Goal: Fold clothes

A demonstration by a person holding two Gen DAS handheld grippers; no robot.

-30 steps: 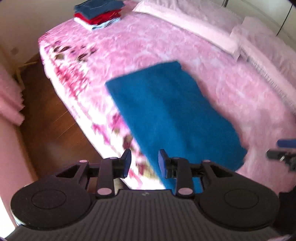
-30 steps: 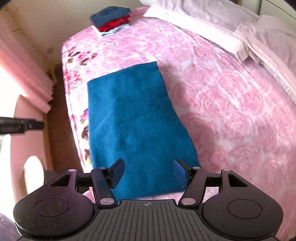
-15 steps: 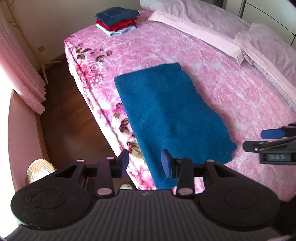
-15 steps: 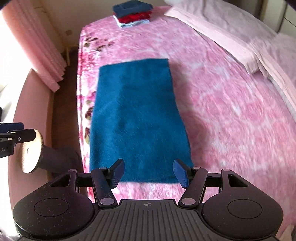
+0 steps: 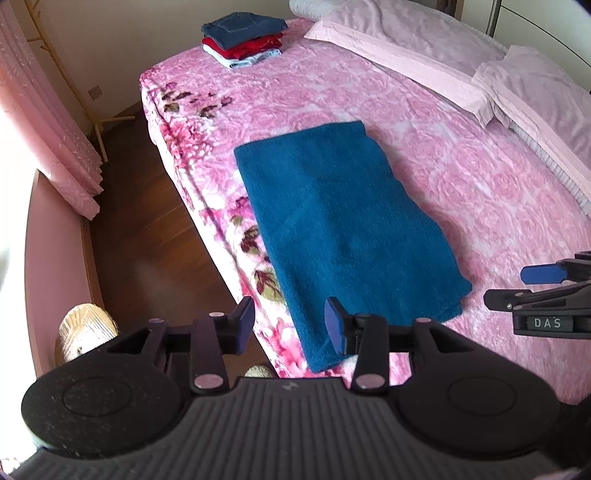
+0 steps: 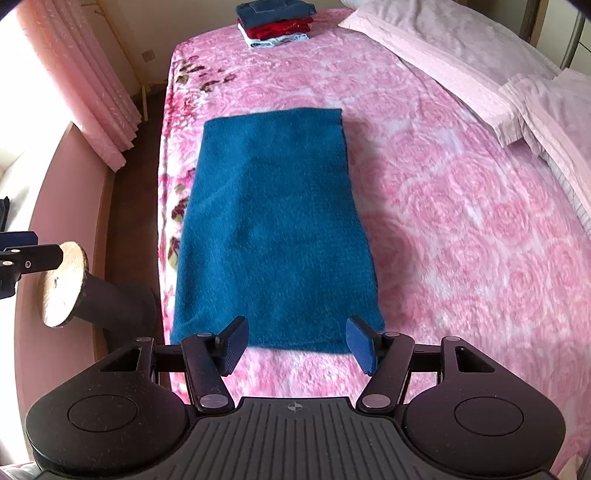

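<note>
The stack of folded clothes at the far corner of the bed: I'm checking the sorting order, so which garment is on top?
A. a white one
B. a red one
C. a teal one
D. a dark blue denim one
D. The stack of folded clothes has a dark blue denim piece on top, with a red one under it and pale pieces at the bottom; the teal cloth lies apart, flat on the bed.
</note>
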